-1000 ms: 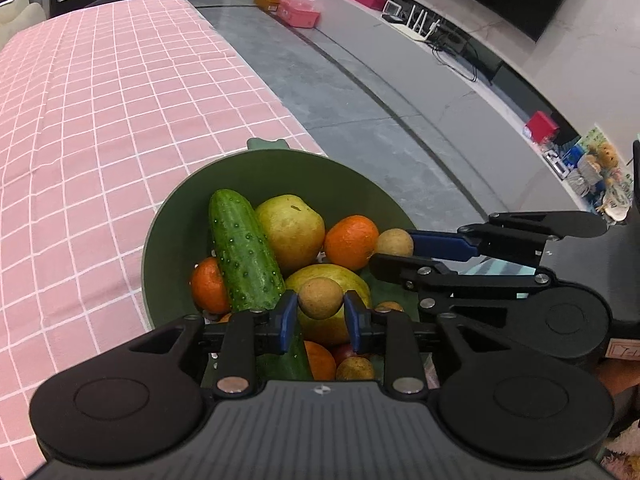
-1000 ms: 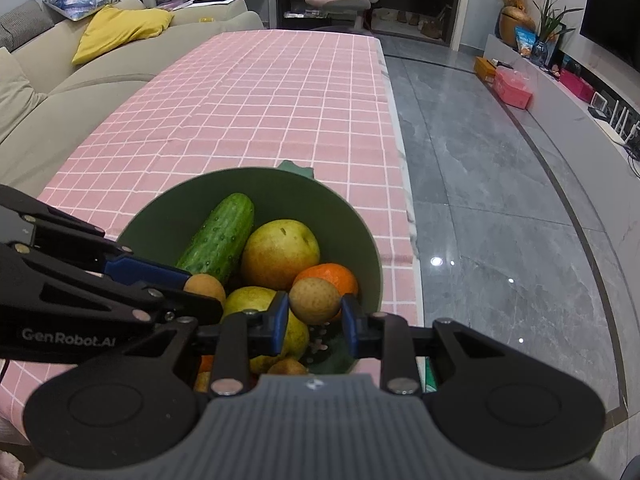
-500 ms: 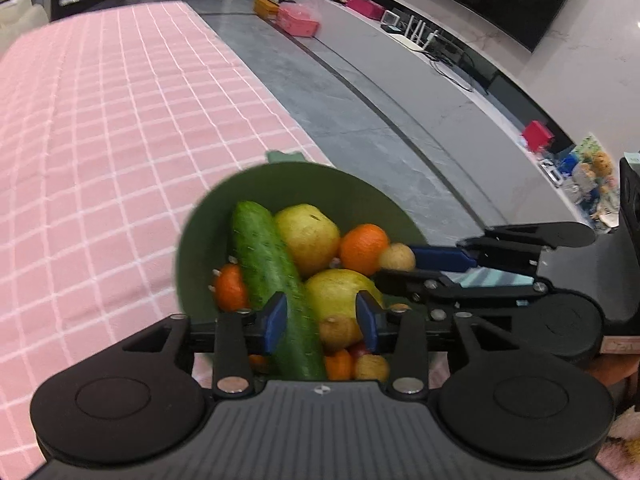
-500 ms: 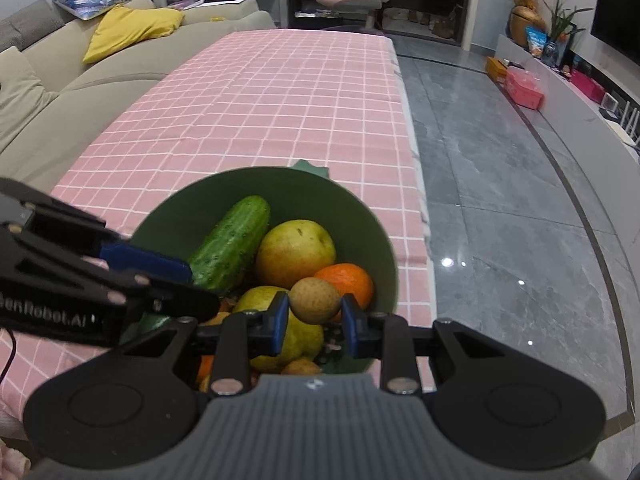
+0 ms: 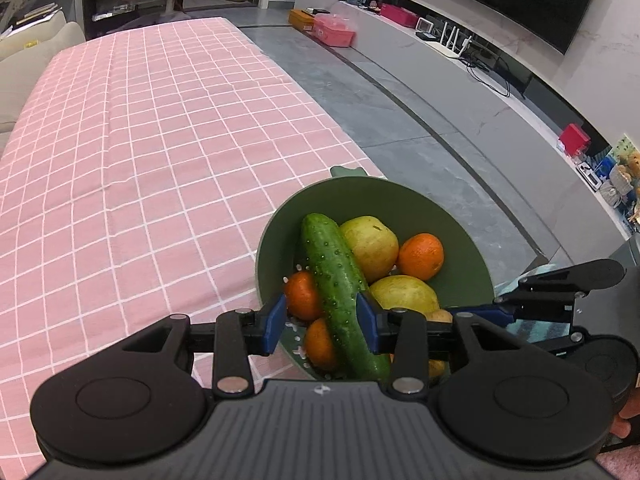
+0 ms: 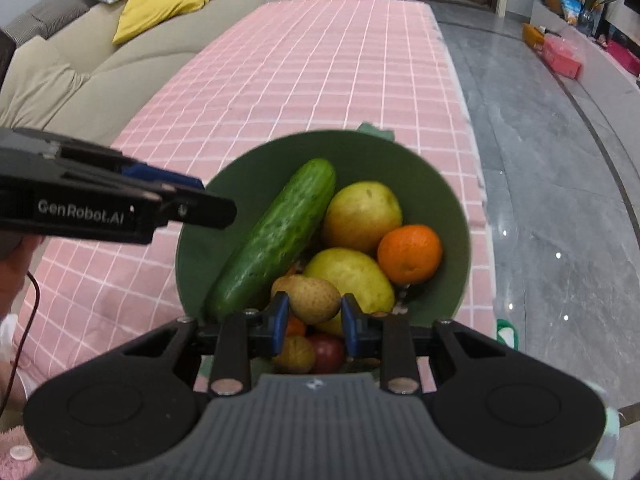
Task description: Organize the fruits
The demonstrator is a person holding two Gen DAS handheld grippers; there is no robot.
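Note:
A green bowl (image 5: 380, 200) (image 6: 360, 152) stands at the table's near right edge. In it lie a cucumber (image 5: 336, 280) (image 6: 276, 240), two yellow pears (image 6: 362, 216) (image 6: 348, 276) and oranges (image 5: 420, 256) (image 6: 410, 254). My left gripper (image 5: 322, 322) hangs open above the bowl's near left rim with nothing gripped; the cucumber and oranges show below its gap. Over the bowl's near side, my right gripper (image 6: 312, 312) is shut on a small brown round fruit (image 6: 314, 300).
A pink checked tablecloth (image 5: 140, 140) covers the long table, which ends at the grey floor (image 5: 420, 120) on the right. A sofa with a yellow cushion (image 6: 160, 4) runs along the far side. Another small brown fruit (image 6: 294, 354) and a dark red one (image 6: 328, 352) lie low in the bowl.
My left gripper opened and let go of its small brown fruit, which dropped into the bowl, then drew back and left. The right gripper still holds its fruit.

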